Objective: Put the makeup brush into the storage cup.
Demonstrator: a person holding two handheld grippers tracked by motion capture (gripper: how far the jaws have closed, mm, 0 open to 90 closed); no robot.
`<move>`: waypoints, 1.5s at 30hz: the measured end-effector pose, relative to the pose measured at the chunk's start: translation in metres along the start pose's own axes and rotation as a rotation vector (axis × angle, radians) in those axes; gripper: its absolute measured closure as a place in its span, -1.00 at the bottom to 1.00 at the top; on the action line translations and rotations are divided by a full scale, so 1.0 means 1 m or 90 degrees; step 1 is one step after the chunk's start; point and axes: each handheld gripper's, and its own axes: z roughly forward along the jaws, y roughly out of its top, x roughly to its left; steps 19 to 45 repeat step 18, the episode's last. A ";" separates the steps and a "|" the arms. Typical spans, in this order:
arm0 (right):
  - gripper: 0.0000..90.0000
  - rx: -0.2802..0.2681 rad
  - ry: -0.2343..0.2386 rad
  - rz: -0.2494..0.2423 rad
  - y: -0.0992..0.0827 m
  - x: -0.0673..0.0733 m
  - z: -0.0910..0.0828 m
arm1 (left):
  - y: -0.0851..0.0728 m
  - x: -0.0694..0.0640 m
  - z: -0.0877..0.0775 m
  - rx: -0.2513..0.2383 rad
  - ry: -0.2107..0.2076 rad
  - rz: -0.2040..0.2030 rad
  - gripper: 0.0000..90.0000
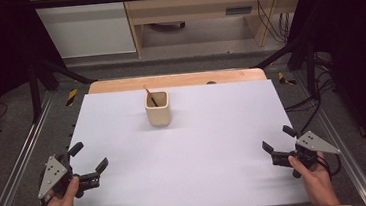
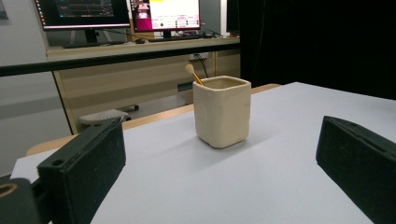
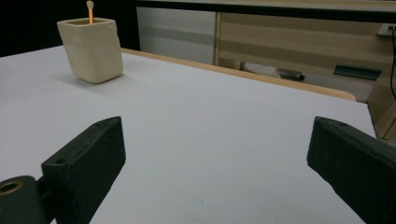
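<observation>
The bench (image 1: pixel 200 151) carries a white sheet that reaches nearly to its left, right and near edges; a bare strip of wood shows along the far edge, at upper centre of the high view. The left tongs (image 1: pixel 89 157) sit at the lower left of that view, at the sheet's left edge, jaws spread wide and holding nothing. The right tongs (image 1: pixel 278 139) sit at the lower right, at the sheet's right edge, jaws likewise wide and empty. The white surface between the two tongs is open across the whole lower half of the frame. The cream cup (image 1: pixel 157 108) stands upright at upper centre, near the far edge and well apart from both tongs. It is square-sided with rounded corners. A thin stick (image 1: pixel 150 98) leans inside the cup, its rounded tip rising just above the rim towards the upper left.
</observation>
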 end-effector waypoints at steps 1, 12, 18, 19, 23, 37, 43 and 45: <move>-0.90 -0.003 0.001 0.002 -0.001 0.001 0.000 | 0.000 0.000 0.001 0.002 -0.002 0.002 -0.98; -0.90 0.001 0.029 -0.028 -0.006 0.011 0.009 | -0.008 -0.004 0.011 0.043 -0.017 0.012 -0.99; -0.90 -0.020 0.034 -0.009 -0.004 0.011 0.009 | -0.006 -0.001 0.009 0.019 -0.015 -0.002 -0.99; -0.90 -0.020 0.034 -0.009 -0.004 0.011 0.009 | -0.006 -0.001 0.009 0.019 -0.015 -0.002 -0.99; -0.90 -0.020 0.034 -0.009 -0.004 0.011 0.009 | -0.006 -0.001 0.009 0.019 -0.015 -0.002 -0.99; -0.90 -0.020 0.034 -0.009 -0.004 0.011 0.009 | -0.006 -0.001 0.009 0.019 -0.015 -0.002 -0.99; -0.90 -0.020 0.034 -0.009 -0.004 0.011 0.009 | -0.006 -0.001 0.009 0.019 -0.015 -0.002 -0.99; -0.90 -0.020 0.034 -0.009 -0.004 0.011 0.009 | -0.006 -0.001 0.009 0.019 -0.015 -0.002 -0.99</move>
